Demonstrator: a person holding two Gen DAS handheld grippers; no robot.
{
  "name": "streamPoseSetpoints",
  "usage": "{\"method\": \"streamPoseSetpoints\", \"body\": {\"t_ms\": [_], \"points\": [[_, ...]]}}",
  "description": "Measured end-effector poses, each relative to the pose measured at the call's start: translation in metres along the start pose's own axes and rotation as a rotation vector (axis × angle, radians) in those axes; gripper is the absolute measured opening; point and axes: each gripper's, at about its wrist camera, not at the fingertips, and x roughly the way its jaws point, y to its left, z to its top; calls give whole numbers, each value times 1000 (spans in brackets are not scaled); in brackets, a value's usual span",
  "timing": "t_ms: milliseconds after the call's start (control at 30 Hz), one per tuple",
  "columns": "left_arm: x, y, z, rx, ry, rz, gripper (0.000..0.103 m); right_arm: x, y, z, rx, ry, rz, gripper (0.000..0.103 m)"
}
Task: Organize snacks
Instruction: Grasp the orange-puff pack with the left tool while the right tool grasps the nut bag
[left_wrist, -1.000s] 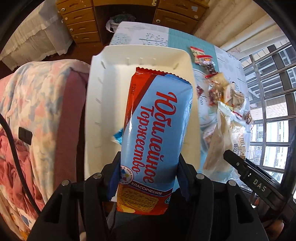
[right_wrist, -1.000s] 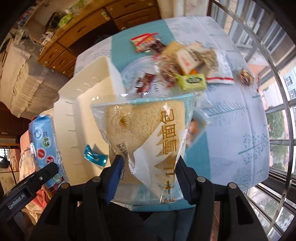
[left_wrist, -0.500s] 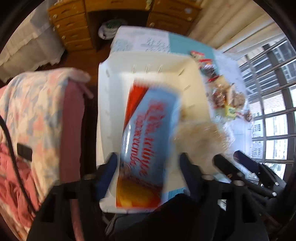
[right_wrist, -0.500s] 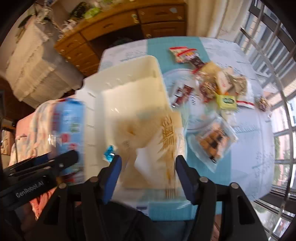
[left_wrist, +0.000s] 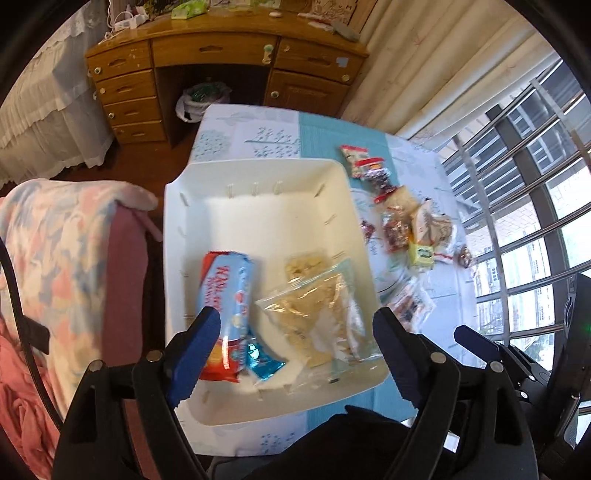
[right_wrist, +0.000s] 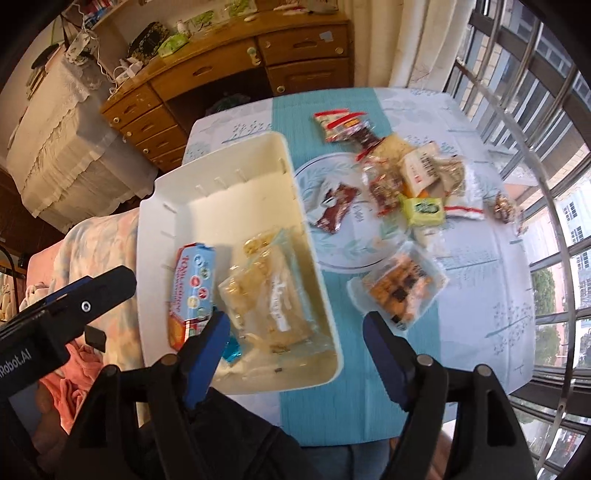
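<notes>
**Snacks: two packs binned, the pile waits**

Snacks split between two places. Inside the white bin (left_wrist: 258, 177) lie a blue biscuit pack (left_wrist: 225, 295), a clear bread bag (left_wrist: 317, 314) and a small teal wrapper (left_wrist: 264, 360). The rest sit loose on the counter (right_wrist: 480, 280), beside the bin: a tray of small cakes (right_wrist: 400, 286), a green packet (right_wrist: 424, 211), a dark brown wrapper (right_wrist: 336, 210), red packets (right_wrist: 341, 123) further off.

Both tools hover over the near end of the bin, empty. Left hand-held gripper (left_wrist: 293, 343) spread wide; right hand-held gripper (right_wrist: 293, 347) likewise spread, nothing between the fingers.

Handling, as I judge it: all light, crinkly film, likely slippery. Cake tray is probably crushable (pinch a sealed edge, not the middle). Small packets can be taken across the body.

Counter wears a pale leaf-print cloth with a teal runner. Room: wooden desk (left_wrist: 221, 55) with drawers behind, barred window (right_wrist: 535, 147) on the right, pink blanket (left_wrist: 66, 258) on the left.
</notes>
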Motion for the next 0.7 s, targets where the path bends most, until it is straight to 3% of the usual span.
{"method": "streamPoseSetpoints", "body": {"t_ms": [433,700], "points": [[12,-74,-7,-76,-80,-35,84,-30,-92,16,-32,-112,-100,75],[39,-116,-15,-190,-35,-27,84,-25,-146,24,-154,-126,-165,75]]}}
